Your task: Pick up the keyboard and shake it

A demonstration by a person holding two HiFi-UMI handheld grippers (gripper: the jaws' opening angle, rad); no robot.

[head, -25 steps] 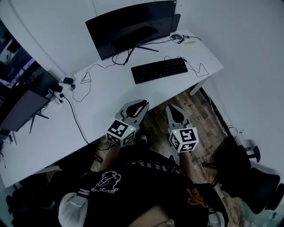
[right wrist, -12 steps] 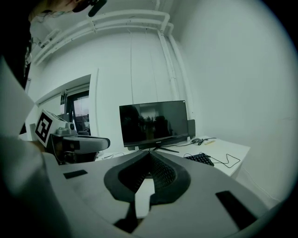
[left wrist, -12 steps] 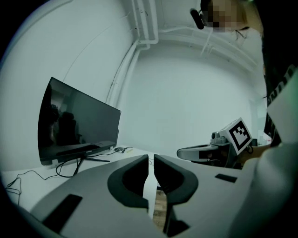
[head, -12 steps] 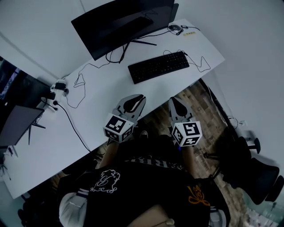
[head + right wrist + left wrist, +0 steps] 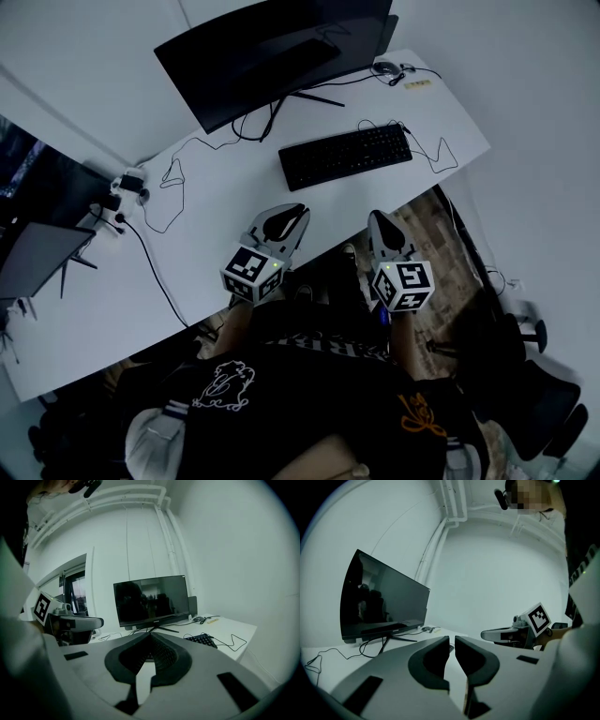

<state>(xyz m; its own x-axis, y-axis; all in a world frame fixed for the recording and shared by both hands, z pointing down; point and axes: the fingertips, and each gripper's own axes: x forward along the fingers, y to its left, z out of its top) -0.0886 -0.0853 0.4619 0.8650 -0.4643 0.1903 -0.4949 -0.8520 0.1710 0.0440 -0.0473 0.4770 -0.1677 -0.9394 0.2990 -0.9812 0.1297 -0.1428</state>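
Observation:
The black keyboard (image 5: 347, 155) lies flat on the white desk (image 5: 216, 216), in front of the dark monitor (image 5: 272, 52). It also shows in the right gripper view as a keyboard (image 5: 202, 640) at the right. My left gripper (image 5: 289, 219) hovers over the desk's near edge, short of the keyboard, its jaws shut with nothing between them. My right gripper (image 5: 382, 223) hangs beside the desk edge, below the keyboard's right end, shut and empty. In the gripper views, the left gripper (image 5: 452, 641) and right gripper (image 5: 151, 637) both point toward the monitor.
A thin cable (image 5: 431, 150) loops from the keyboard's right end. A mouse (image 5: 384, 67) sits at the far corner. A power adapter (image 5: 127, 183) and wires lie at the left, near a second screen (image 5: 37, 253). An office chair (image 5: 553, 375) stands on the wooden floor at the right.
Both grippers have moved a little forward toward the desk and keyboard, staying shut. The head view has shifted, so the keyboard sits slightly lower and further right in it.

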